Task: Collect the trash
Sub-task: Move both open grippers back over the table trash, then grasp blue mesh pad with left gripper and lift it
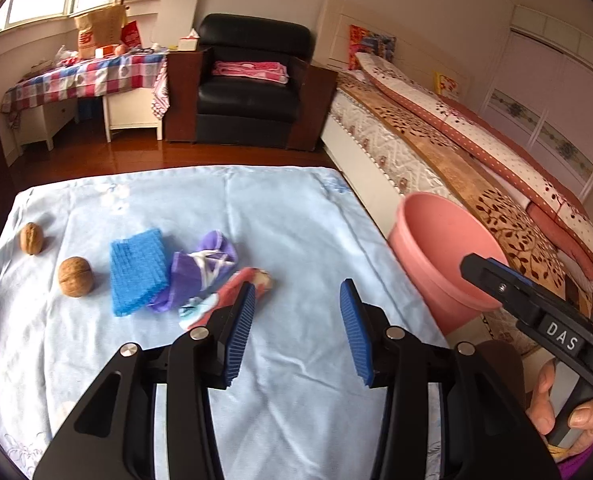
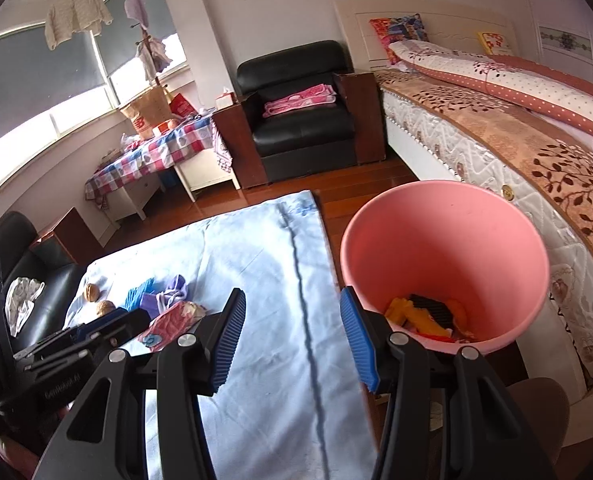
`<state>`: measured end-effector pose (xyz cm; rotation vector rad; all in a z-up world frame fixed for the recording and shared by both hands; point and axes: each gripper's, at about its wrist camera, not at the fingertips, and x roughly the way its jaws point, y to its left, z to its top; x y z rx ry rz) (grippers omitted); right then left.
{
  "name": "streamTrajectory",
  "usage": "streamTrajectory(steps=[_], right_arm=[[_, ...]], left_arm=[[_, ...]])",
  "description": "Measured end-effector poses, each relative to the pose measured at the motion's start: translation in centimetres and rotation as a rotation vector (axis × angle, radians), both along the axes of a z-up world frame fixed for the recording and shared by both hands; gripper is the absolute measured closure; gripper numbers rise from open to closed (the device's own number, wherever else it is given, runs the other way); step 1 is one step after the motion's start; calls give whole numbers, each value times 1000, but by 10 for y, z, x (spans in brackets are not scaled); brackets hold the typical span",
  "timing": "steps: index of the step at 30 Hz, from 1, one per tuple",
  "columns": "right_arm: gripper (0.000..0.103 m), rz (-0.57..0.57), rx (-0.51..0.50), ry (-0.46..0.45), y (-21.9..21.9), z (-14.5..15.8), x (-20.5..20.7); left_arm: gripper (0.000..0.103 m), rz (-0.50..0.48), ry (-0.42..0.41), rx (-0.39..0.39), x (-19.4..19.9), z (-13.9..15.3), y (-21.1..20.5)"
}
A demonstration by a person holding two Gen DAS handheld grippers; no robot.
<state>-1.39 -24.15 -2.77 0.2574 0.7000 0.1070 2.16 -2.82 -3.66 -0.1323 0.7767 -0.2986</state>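
Both claws gape; red wrapper [image 1: 232, 292] beside left claw [image 1: 296, 320].

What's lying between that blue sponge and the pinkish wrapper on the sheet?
A crumpled purple wrapper, touching both blue sponge and pinkish wrapper; left wrist view shows it.

Right gripper [image 1: 472, 266] body, far right in the left wrist view: white letters "DAS" on a black tab.
Left gripper [image 2: 112, 322] housing, near left in the right wrist view: embossed line, too blurred to read.
Brown paper bag [image 2: 146, 114] on far checkered table: red logo, unreadable.
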Motion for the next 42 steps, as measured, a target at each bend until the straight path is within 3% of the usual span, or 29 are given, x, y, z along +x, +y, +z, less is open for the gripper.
streamTrajectory(steps=[15, 26, 34, 35, 40, 42], right_arm=[[54, 79, -24, 37, 31, -15, 11], [54, 116, -31, 59, 40, -25, 19], [54, 139, -33, 80, 46, -32, 24], [54, 141, -34, 81, 46, -32, 24], [54, 150, -42, 85, 51, -33, 25], [54, 154, -45, 88, 53, -33, 25]], left_arm=[[59, 267, 49, 28, 13, -22, 103], [59, 313, 150, 59, 49, -51, 98], [60, 330, 155, 36, 63, -57, 99], [62, 331, 157, 31, 63, -57, 100], [94, 306, 147, 4, 61, -55, 100], [96, 304, 133, 1, 57, -51, 101]])
